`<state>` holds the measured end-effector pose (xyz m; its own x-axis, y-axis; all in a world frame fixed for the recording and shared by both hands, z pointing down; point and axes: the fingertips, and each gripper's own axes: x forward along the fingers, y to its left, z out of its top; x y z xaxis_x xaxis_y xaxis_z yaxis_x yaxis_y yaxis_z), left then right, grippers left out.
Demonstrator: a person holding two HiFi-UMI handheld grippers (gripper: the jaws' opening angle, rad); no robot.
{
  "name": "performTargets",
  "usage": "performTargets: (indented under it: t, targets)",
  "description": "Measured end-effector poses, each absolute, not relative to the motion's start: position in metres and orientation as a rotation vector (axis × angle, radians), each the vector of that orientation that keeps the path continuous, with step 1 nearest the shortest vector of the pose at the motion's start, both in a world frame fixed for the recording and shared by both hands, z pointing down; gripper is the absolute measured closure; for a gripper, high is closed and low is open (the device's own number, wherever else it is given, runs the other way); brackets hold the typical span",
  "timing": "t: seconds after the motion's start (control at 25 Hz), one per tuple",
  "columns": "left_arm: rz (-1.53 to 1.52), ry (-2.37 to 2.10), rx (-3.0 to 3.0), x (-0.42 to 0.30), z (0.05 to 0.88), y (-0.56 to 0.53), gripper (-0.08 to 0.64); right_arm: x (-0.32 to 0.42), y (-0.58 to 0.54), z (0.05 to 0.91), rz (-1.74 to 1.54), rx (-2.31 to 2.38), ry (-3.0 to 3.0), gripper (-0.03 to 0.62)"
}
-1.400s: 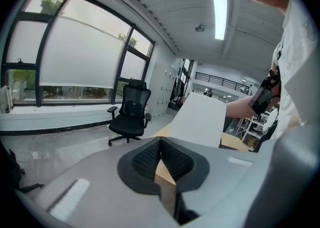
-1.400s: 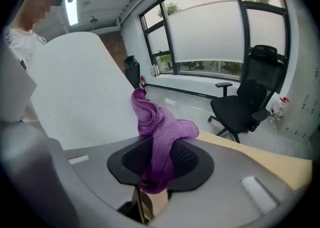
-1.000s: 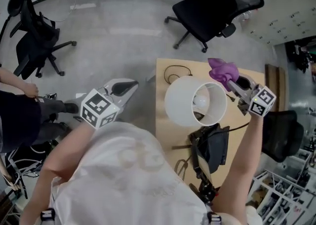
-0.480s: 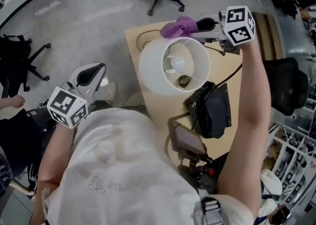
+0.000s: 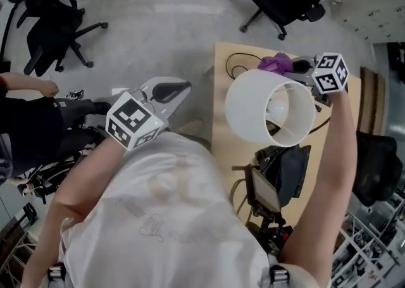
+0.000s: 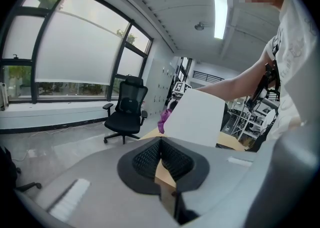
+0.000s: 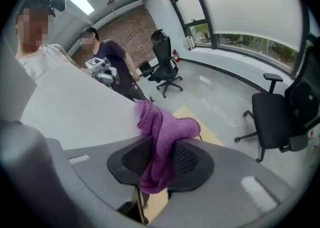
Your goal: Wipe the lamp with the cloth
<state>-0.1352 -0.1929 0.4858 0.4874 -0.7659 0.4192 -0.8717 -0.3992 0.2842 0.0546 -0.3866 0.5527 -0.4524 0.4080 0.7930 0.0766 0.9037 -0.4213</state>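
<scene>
Head view. The lamp (image 5: 243,112) stands on the small wooden table (image 5: 221,135), its white shade seen from above with the bulb inside. The right gripper (image 5: 292,64) reaches past the shade's far rim, and the purple cloth (image 5: 275,62) bunches against that rim. The left gripper (image 5: 180,87) hangs over the floor, well apart from the table.

Left gripper view. The left gripper's (image 6: 160,142) pads meet with nothing between them. The shade (image 6: 195,119) rises beyond them, and the cloth (image 6: 163,120) shows at its far edge.

Right gripper view. The right gripper (image 7: 160,158) is clamped on the cloth (image 7: 167,132), which bulges out above the pads and trails below them. The shade's outer wall (image 7: 75,106) lies just beside the bulge, on the left.

To do the step well, the bulging fold, not the jaw tips, should probably meet the shade. A light stroke along the wall seems best, since a shade like this may rock or dent under a hard push. The firm clamp should be kept so the cloth does not slip. The empty left gripper could steady the lamp from the near side.
</scene>
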Motion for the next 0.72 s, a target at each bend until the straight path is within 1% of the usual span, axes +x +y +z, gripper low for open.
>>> performTargets:
  t: [0.12,0.2,0.36,0.56,0.64,0.72]
  targets:
    - [0.292,-1.375,2.253,-0.14,0.49,-0.193,0.558,0.053,-0.4,0.568,0.229,-0.312,-1.956,0.477]
    - [0.284,-1.384,2.238,-0.144,0.494,-0.189,0.558,0.052,-0.403,0.56,0.139,-0.302,-1.941,0.479]
    - [0.243,-1.402,2.23,-0.153,0.491,-0.188,0.558,0.039,-0.397,0.489,0.053,-0.349,-1.979,0.479]
    - [0.2,-1.403,2.237,-0.161,0.49,-0.183,0.558,0.022,-0.356,0.396,0.09,-0.525,-1.98,0.477]
    - [0.18,-1.399,2.238,-0.164,0.489,-0.181,0.558,0.017,-0.34,0.38,0.131,-0.581,-1.93,0.477]
    - [0.167,-1.395,2.242,-0.167,0.488,-0.178,0.558,0.013,-0.327,0.384,0.157,-0.618,-1.833,0.477]
